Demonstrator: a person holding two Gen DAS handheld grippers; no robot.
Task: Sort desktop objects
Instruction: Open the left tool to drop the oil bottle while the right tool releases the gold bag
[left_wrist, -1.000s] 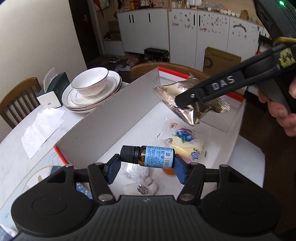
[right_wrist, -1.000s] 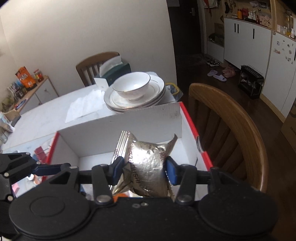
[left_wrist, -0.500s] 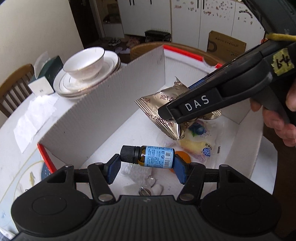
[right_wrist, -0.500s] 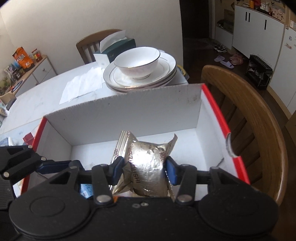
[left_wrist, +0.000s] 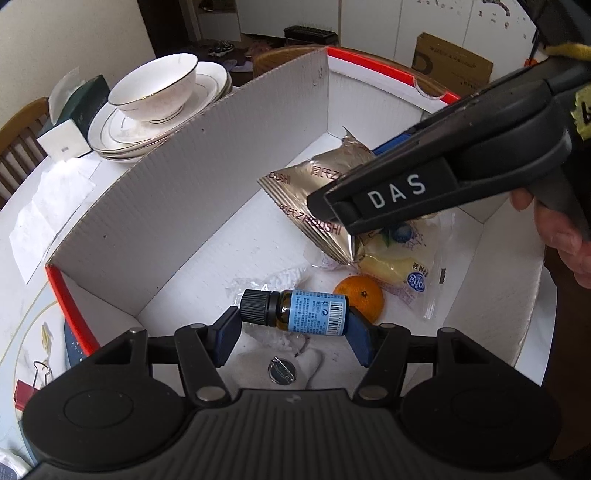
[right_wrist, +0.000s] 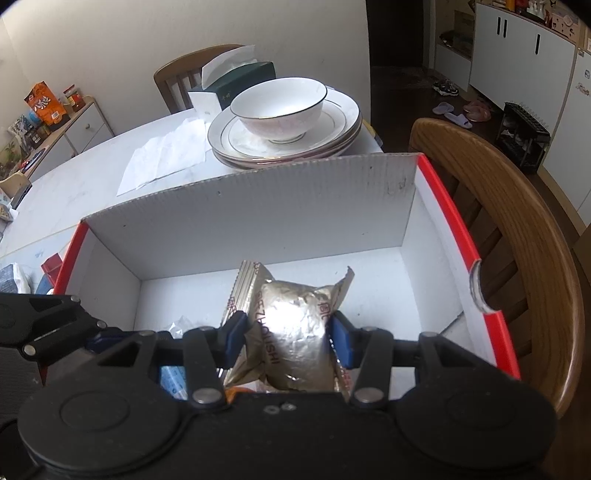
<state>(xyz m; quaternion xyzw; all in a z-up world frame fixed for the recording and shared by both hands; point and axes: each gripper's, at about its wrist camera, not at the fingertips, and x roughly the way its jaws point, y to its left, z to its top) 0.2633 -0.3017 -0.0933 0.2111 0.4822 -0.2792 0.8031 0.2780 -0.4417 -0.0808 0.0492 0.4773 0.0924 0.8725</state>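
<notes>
My left gripper (left_wrist: 293, 334) is shut on a small brown bottle (left_wrist: 295, 312) with a blue label and black cap, held crosswise low inside the white cardboard box (left_wrist: 207, 173) with red edges. My right gripper (right_wrist: 286, 341) is shut on a gold foil snack packet (right_wrist: 291, 332), hanging over the box's floor; from the left wrist view the packet (left_wrist: 314, 188) and the black right gripper sit further in. On the box floor lie an orange (left_wrist: 361, 295), a yellow wrapped snack (left_wrist: 402, 266), clear plastic wrap (left_wrist: 273, 277) and a round metal badge (left_wrist: 282, 370).
A bowl (right_wrist: 279, 107) on stacked plates (right_wrist: 343, 122) stands just behind the box's far wall, with a tissue box (right_wrist: 240, 83) and loose tissues (right_wrist: 166, 157) beyond. A wooden chair (right_wrist: 517, 229) is right of the box. A binder clip (left_wrist: 35, 376) lies on the table at left.
Both grippers have sunk lower into the box and tipped further down, each keeping its hold. The box floor and its contents now fill more of both views.
</notes>
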